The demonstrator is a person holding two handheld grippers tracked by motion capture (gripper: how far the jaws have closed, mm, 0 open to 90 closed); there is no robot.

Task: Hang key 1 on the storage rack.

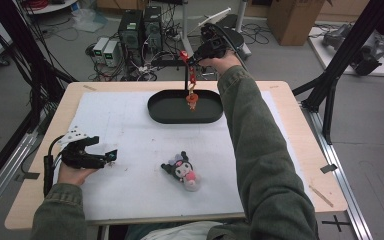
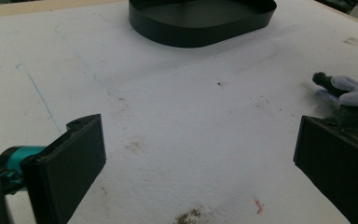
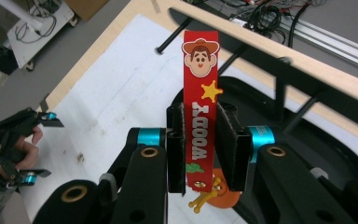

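Nearest you in the high view, your left claw [image 1: 111, 156] rests at the tabletop's [image 1: 300, 150] left side, jaws spread wide and gripping nothing; the left gripper view confirms bare white sheet [image 2: 182, 121] between them. Note the plush toy [image 1: 184, 170] lying near the front centre, well apart from that claw and untouched

Moving right, the black oval tray [image 1: 160, 111] sits toward the far edge of the white sheet. Above it hangs the red strap keychain [image 1: 192, 80], raised clear of the tray, with its orange charm [image 1: 192, 99] dangling at the lower end just over the tray floor

Your right claw [image 1: 196, 59] is clenched on that strap: in the right gripper view both pads press flat against the red band [image 3: 199, 140], roughly midway along its length

Handling assessment: judge the strap as light, thin and limp. It will fold or swing rather than hold shape, and the charm end will sway with any quick move. The band looks like smooth rubber or plastic, so a flat pinch across the width, as now, should hold without slip. Nothing appears fragile, though the small ring [image 3: 205, 186] joining charm to strap is the weak point; avoid gripping there

Legible markings: the band reads "WOODY" in white capitals, with a cartoon cowboy face [image 3: 200, 55] and a yellow star [image 3: 211, 91] above the lettering. No other writing can be read
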